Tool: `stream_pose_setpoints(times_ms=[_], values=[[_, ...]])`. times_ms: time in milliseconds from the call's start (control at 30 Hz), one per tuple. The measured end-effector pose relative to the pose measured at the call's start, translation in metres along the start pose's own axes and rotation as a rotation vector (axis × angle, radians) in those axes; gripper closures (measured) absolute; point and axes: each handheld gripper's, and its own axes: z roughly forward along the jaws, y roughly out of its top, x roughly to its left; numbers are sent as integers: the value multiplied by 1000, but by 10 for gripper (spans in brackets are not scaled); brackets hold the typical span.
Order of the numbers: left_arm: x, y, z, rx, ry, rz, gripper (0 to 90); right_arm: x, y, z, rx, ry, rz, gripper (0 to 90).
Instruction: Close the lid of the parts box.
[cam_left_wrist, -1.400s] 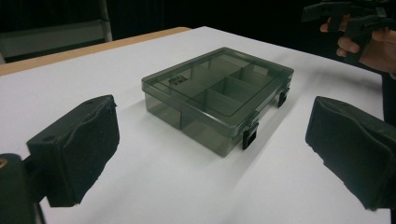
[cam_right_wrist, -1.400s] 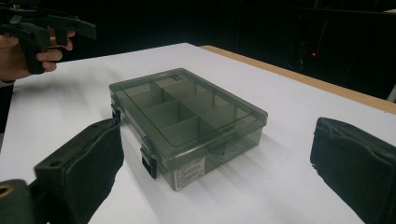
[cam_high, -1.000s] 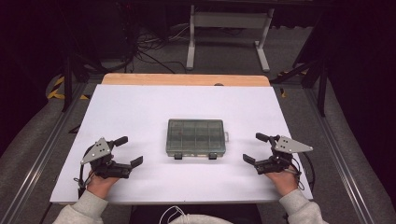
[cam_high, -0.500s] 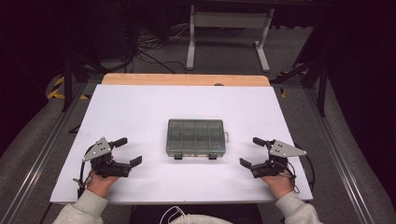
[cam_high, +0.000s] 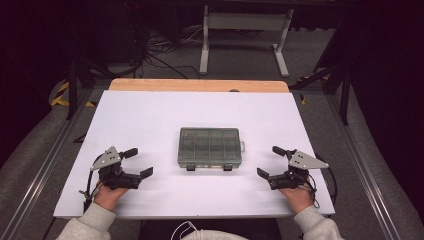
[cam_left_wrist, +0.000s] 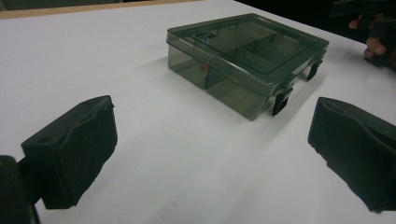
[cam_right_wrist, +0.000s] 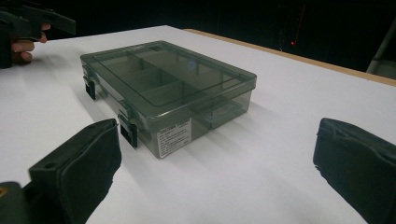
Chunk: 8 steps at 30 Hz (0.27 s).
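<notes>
at the centre of the white table (cam_high: 150, 115) a closed smoky compartment box (cam_high: 210, 147) is seen, latches toward the person; left gripper (cam_high: 135, 162) and right gripper (cam_high: 270, 161) are held apart from it, jaws spread wide, empty.

The person's 2 forearms come in from the bottom of the high view, sleeves grey, each hand wrapped round a gripper; the left hand (cam_high: 107, 195) holds the left gripper (cam_high: 136, 163) low over the near left of the table, its 2 black fingers (cam_high: 146, 173) spread wide apart and pointing right and slightly away; the right hand (cam_high: 298, 196) holds the right gripper (cam_high: 270, 161) at the near right, its fingers (cam_high: 263, 173) likewise spread wide and pointing left; a grey three-cornered plate tops each gripper; both grippers are well apart from each other, and nothing sits between either pair of fingers.
</notes>
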Motion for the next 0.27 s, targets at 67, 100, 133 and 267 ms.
stream_pose_setpoints(times_ms=[67,100,133,267], values=[[0,0,0,2,-6,-5,20,0,0,-1,-2,-13,0,12],[1,0,0,5,-13,-7,20,0,0,-1,-2,-14,1,12],[0,0,1,3,-13,-9,20,0,0,-1,-2,-14,2,12],[1,0,0,1,-14,-11,20,0,1,-1,-4,-14,0,12]])
